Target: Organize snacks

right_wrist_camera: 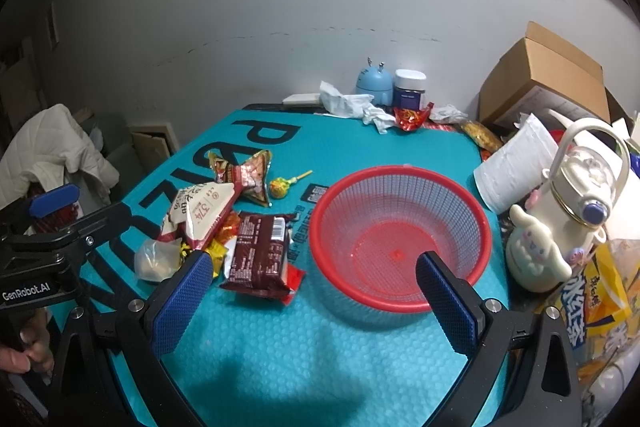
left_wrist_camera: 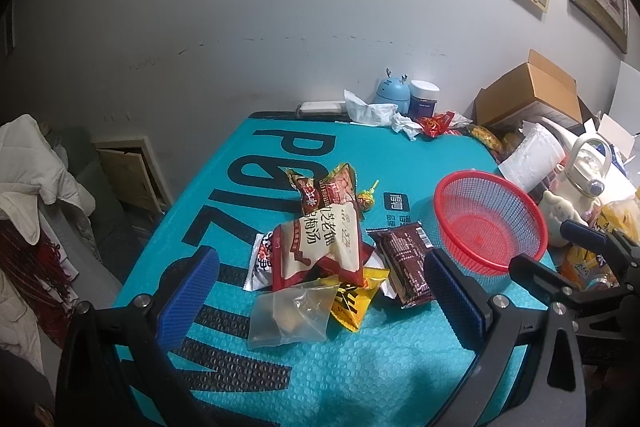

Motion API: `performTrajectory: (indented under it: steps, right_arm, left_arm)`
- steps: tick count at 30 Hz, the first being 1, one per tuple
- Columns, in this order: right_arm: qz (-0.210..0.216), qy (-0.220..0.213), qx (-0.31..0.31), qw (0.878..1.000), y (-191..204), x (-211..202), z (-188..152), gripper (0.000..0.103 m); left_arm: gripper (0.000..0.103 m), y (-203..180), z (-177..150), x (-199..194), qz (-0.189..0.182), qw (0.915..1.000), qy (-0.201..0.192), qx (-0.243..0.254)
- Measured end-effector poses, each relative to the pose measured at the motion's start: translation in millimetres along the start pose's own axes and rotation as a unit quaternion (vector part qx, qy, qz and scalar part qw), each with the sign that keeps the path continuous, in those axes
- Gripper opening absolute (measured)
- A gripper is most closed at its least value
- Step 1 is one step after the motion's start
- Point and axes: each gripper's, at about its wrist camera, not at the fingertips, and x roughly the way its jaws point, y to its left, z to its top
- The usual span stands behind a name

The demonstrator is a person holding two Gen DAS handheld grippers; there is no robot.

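Where the teal bubble-wrap tabletop [right_wrist_camera: 280, 355] meets a grey wall, clutter lines its right edge. Crinkled snack packets [left_wrist_camera: 320, 247] lie heaped left of the empty red mesh basket [right_wrist_camera: 400, 183]. My left claw [left_wrist_camera: 320, 295] and right claw [right_wrist_camera: 316, 291] hover spread, holding nothing.

A blue deer-eared gadget [right_wrist_camera: 374, 83] stands beside a white-lidded jar [right_wrist_camera: 409, 89], cardboard box [right_wrist_camera: 548, 83] nearby.

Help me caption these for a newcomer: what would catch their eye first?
Probably the red mesh basket, empty, on the teal mat right of centre. To its left lies a loose pile of snack packets, topped by a white-and-red pouch, with a dark brown packet nearest the basket. Both hand-held grippers, left and right, are open and hold nothing.
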Motion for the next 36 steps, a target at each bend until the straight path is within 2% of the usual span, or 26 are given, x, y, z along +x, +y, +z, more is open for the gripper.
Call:
performTrajectory:
  steps: [36]
  right_arm:
    - [0.013, 0.006, 0.002, 1.000, 1.8, 0.6, -2.3, 0.103]
  left_arm:
    - [0.103, -1.8, -1.5, -3.7, -0.012, 0.9999, 0.004, 0.005]
